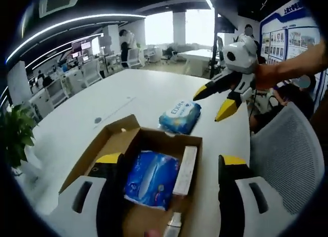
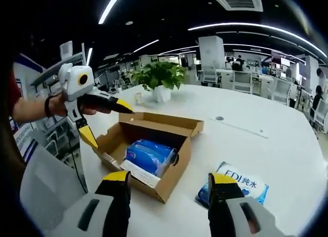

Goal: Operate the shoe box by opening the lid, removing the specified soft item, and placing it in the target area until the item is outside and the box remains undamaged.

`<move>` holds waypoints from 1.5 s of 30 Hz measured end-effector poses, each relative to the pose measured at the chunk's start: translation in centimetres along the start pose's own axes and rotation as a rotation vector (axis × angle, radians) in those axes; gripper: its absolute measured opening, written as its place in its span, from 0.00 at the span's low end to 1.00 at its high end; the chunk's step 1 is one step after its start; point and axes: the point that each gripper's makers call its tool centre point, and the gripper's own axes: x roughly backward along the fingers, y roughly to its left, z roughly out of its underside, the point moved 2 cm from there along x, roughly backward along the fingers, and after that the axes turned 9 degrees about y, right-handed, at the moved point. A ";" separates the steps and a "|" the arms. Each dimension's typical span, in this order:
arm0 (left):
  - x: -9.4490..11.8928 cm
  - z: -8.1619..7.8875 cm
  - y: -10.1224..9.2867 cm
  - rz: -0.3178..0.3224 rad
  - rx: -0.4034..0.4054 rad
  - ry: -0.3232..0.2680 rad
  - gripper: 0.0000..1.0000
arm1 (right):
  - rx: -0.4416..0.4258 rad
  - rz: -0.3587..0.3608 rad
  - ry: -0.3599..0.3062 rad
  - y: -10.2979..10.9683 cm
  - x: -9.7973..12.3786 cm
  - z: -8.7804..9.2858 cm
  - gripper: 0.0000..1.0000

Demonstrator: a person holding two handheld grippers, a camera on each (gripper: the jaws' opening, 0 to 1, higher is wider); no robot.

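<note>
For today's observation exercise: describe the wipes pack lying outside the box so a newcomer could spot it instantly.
Start at the big white table and find the open cardboard shoe box. Just beside it, on the bare tabletop, lies a blue and white wet wipes pack. Unlike the blue pack inside the box, it lies outside, showing printed lettering.
</note>
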 end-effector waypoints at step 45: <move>9.3 8.5 2.7 -0.164 0.257 -0.054 0.74 | 0.307 -0.195 0.178 5.6 -8.9 -5.5 0.60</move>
